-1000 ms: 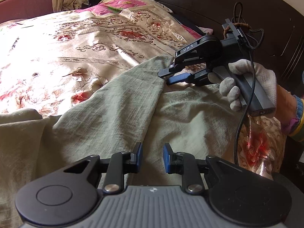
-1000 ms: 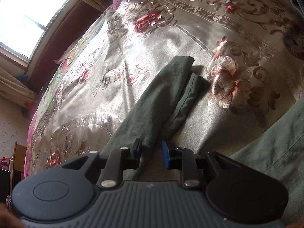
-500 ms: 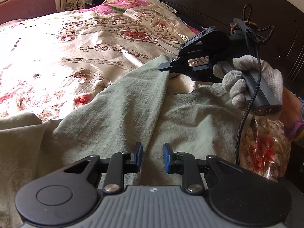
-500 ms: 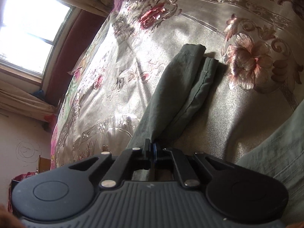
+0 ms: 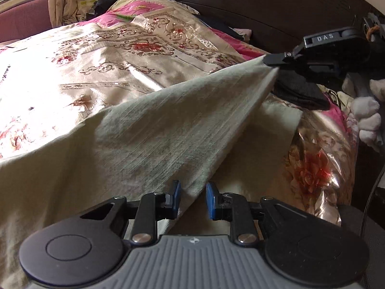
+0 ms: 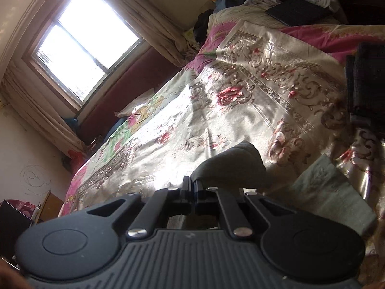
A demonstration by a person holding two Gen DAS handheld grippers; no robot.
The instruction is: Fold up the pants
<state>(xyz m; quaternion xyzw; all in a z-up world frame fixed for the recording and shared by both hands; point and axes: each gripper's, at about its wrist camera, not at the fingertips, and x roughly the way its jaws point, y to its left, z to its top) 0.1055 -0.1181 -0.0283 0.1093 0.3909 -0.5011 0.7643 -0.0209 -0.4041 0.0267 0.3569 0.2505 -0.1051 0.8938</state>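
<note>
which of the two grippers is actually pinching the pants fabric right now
The right gripper, shut on a corner of the pale green linen pants and lifting it. The left gripper has cloth between its fingers, pads not pressing.

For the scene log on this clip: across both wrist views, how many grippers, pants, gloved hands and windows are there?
Grippers: 2 (left gripper, right gripper)
Pants: 1 (pale green pants)
Gloved hands: 1 (gloved hand)
Windows: 1 (window)
Total: 5
</note>
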